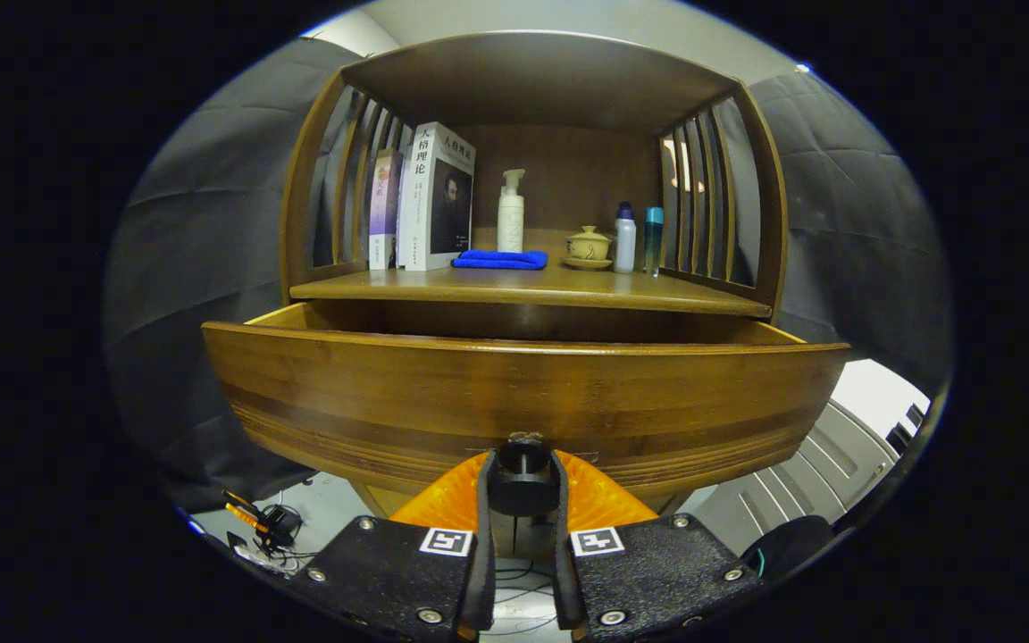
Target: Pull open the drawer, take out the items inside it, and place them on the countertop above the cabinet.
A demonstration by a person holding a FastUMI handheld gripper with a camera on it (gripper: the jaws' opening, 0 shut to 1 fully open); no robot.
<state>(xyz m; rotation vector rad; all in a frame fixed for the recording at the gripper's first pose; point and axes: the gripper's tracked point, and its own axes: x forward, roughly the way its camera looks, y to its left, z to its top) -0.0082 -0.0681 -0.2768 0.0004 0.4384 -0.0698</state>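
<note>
Claw [522,471] clenched on dark knob [523,483] of drawer [523,402], both fingers pressing its sides. Drawer pulled partly out under desk [532,288]. On desk: 2 books [425,198], blue cloth [500,260], pump bottle [511,212], lidded cup [588,245], 2 small bottles [637,237].

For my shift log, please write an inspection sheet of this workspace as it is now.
Surface: wooden countertop, bare at its front edge.
Job's things: wooden drawer pulled open; contents hidden behind its front.
Clutter: two upright books, white pump bottle, folded blue cloth, lidded yellow teacup, two small bottles.
Grippers: tongs shut on black drawer knob.
Cables: loose wires on the floor.
Surroundings: black cloth wall.
</note>
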